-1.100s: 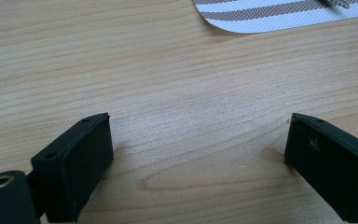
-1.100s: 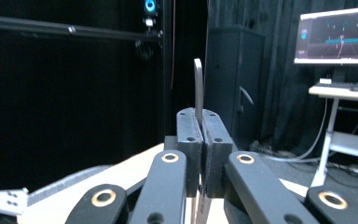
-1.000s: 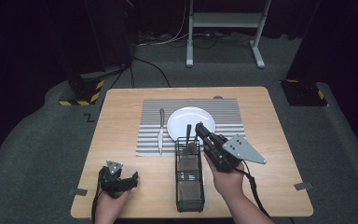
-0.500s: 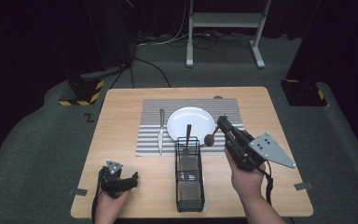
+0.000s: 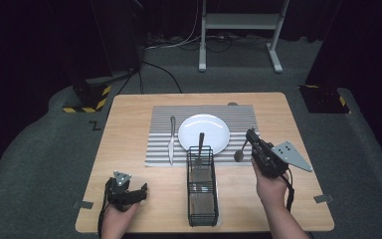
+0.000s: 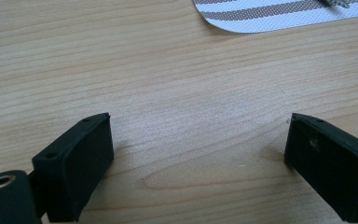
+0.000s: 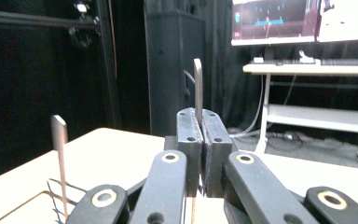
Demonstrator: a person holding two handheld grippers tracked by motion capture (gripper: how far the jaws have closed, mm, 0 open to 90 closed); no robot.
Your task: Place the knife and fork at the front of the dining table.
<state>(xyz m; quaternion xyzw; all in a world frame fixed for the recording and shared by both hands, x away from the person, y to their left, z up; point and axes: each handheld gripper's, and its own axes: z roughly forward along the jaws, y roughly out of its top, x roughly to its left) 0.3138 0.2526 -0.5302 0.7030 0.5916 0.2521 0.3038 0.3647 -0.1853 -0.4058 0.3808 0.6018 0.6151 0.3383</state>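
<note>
So far the knife (image 5: 171,140) and plate (image 5: 204,133) lie set on the striped mat (image 5: 238,117) — the right gripper (image 5: 251,135) clenches a spoon (image 5: 239,154) just right of the plate, not yet laid down. One utensil waits in the basket (image 5: 202,189); the left gripper (image 5: 142,190) rests released.

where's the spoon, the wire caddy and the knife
spoon (image 5: 239,156): high view, its bowl.
wire caddy (image 5: 202,204): high view, its mesh wall.
knife (image 5: 171,144): high view, its blade, on the striped mat.
</note>
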